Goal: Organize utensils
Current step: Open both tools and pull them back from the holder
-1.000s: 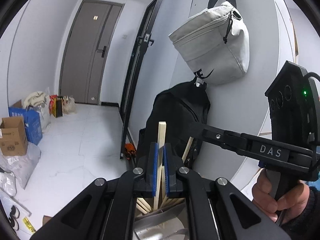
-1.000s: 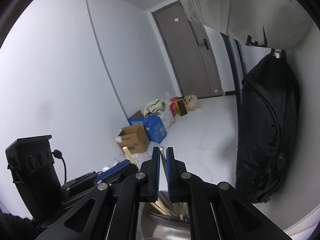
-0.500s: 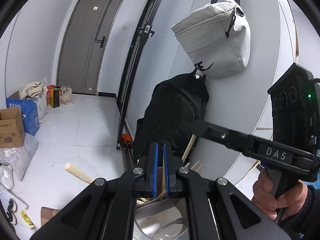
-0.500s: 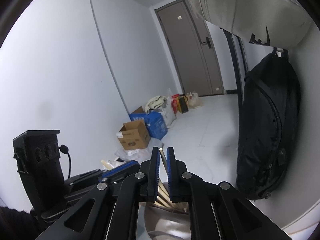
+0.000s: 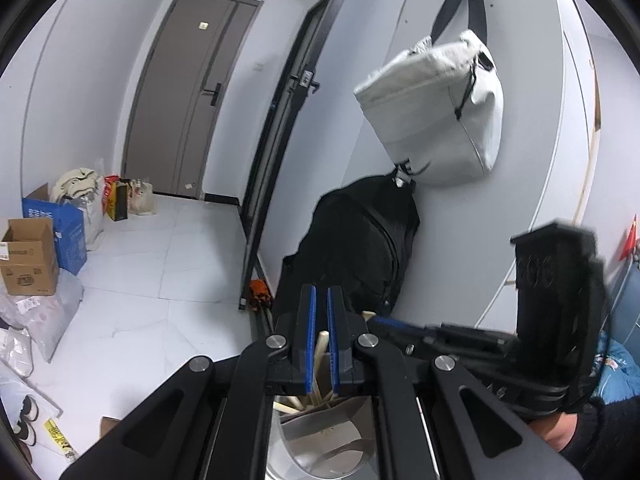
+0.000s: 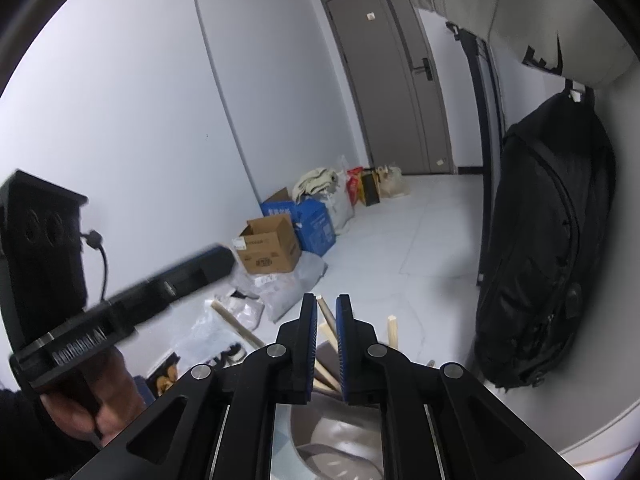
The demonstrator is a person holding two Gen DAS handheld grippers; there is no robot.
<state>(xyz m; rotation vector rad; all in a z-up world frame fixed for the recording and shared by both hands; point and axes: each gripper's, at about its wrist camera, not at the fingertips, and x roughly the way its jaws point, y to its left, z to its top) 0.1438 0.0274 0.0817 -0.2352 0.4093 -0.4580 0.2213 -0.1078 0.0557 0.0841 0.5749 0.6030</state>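
1. Left gripper (image 5: 321,334): blue-padded black jaws pressed nearly together, a thin slit between them. A pale wooden chopstick (image 5: 320,354) shows through the slit low down; it looks to lie behind the pads rather than be pinched, so nothing held.
2. Right gripper (image 6: 327,340): jaws opening, narrow gap. A pale wooden stick (image 6: 329,320) sits in the gap, tilted, its tip near the top of the pads. Cannot tell if the pads still touch it.
3. Task items: the wooden chopsticks stand bunched in a shiny round steel cup (image 5: 320,456), directly below both grippers. In the right wrist view the cup rim (image 6: 340,432) is at bottom centre, with more sticks leaning out left (image 6: 236,324) and right (image 6: 393,332).
4. In the left wrist view the right gripper's body (image 5: 560,312) is at right, blurred, held by a hand in a dark sleeve (image 5: 560,436). In the right wrist view the left gripper's body (image 6: 120,304) is at left, blurred, gripped by a hand (image 6: 100,400).
5. Background: grey fabric bag (image 5: 436,108) hung on the wall above a black backpack (image 5: 360,248); brown door (image 5: 184,92); cardboard box (image 5: 28,256) and blue box (image 5: 60,232) on a white tiled floor (image 5: 160,280).
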